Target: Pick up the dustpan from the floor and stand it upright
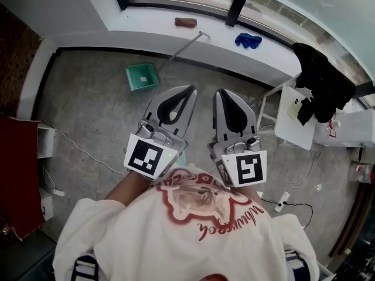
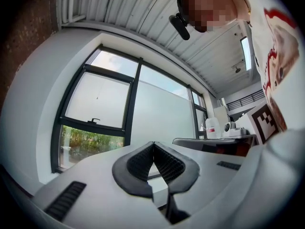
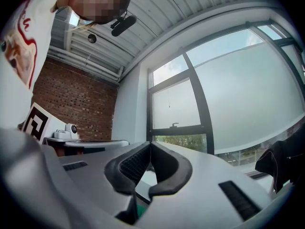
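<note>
Holding the left gripper and the right gripper side by side at mid-frame in the head view, each with jaws pressed together on nothing. Facing the green dustpan, lying on the grey floor up and left of the left gripper's tips, apart from both, with its thin handle slanting toward the white ledge at the top. Judging this as the approach: needing to be opening one gripper before reaching, aiming at the handle rather than the pan, clamping low on it, then tipping slowly upright. Keeping clear of the white cable at left.
</note>
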`<action>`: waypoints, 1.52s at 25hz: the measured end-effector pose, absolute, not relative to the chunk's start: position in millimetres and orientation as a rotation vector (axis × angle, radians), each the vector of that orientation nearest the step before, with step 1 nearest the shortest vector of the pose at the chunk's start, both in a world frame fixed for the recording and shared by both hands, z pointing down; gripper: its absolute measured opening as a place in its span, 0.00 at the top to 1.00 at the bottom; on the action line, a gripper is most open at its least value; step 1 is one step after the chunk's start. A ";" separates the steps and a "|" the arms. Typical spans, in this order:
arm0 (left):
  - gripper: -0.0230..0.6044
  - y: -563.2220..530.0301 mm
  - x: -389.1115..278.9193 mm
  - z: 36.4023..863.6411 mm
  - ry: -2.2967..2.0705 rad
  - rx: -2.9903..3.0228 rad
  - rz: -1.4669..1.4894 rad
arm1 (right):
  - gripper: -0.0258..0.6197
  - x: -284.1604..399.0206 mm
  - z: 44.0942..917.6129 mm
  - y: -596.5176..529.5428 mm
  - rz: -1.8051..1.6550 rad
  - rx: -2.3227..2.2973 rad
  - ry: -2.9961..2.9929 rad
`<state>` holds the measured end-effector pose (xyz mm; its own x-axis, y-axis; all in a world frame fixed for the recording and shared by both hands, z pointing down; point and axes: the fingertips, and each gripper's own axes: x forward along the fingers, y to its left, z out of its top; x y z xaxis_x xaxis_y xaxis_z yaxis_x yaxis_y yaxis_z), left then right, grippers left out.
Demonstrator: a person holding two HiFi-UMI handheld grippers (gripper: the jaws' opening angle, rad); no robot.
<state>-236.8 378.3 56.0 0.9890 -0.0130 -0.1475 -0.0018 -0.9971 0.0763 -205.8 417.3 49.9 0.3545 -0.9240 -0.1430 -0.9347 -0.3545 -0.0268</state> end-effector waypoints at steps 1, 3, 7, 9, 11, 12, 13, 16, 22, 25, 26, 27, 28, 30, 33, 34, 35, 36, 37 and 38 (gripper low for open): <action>0.93 369.0 -224.5 56.7 -0.001 3.053 -0.232 | 0.92 -194.1 50.7 408.7 0.159 -2.508 1.712; 0.93 347.0 -199.1 57.8 0.018 3.047 -0.239 | 0.92 -168.5 51.9 388.5 0.162 -2.529 1.694; 0.93 291.6 -147.6 57.9 0.062 3.051 -0.238 | 0.92 -114.7 58.5 338.4 0.137 -2.580 1.666; 0.93 260.8 -124.6 55.3 0.086 3.062 -0.238 | 0.92 -91.0 49.1 307.6 0.179 -2.587 1.637; 0.93 229.9 -102.1 52.0 0.100 3.068 -0.237 | 0.92 -68.9 44.7 279.0 0.204 -2.598 1.631; 0.93 214.9 -90.9 50.4 0.104 3.065 -0.238 | 0.92 -58.5 44.4 265.1 0.202 -2.602 1.630; 0.93 200.7 -80.3 49.1 0.109 3.061 -0.239 | 0.92 -49.1 42.6 250.8 0.199 -2.599 1.620; 0.93 167.6 -53.5 47.1 0.131 3.057 -0.242 | 0.92 -26.7 35.1 214.6 0.214 -2.592 1.586; 0.93 135.1 -10.7 57.5 0.134 3.033 -0.205 | 0.92 15.3 45.2 183.2 0.156 -2.606 1.565; 0.93 122.7 11.1 67.4 0.126 3.028 -0.176 | 0.92 38.8 51.6 170.4 0.140 -2.601 1.565; 0.93 118.2 18.5 69.1 0.118 3.023 -0.176 | 0.92 46.5 52.8 165.9 0.140 -2.598 1.569; 0.93 113.3 26.0 70.0 0.108 3.019 -0.177 | 0.92 54.5 53.5 161.0 0.142 -2.594 1.576; 0.93 108.2 34.4 70.4 0.097 3.017 -0.180 | 0.92 63.2 54.0 155.7 0.146 -2.591 1.583; 0.93 97.4 55.3 71.1 0.078 3.017 -0.186 | 0.92 83.9 56.1 145.2 0.144 -2.588 1.599; 0.93 82.6 94.6 73.9 0.051 3.013 -0.192 | 0.92 121.9 60.6 131.1 0.124 -2.581 1.625; 0.93 78.4 107.6 75.2 0.042 3.015 -0.191 | 0.92 134.8 61.7 126.7 0.120 -2.576 1.636; 0.93 74.7 120.1 76.8 0.035 3.018 -0.190 | 0.92 147.6 63.1 122.4 0.116 -2.570 1.649; 0.93 71.4 132.2 78.4 0.030 3.020 -0.188 | 0.92 160.0 65.2 118.4 0.111 -2.566 1.664; 0.93 68.3 143.8 80.1 0.026 3.023 -0.187 | 0.92 172.1 68.4 114.7 0.102 -2.562 1.681; 0.93 65.1 154.5 81.9 0.023 3.028 -0.186 | 0.92 183.6 71.5 110.5 0.093 -2.557 1.698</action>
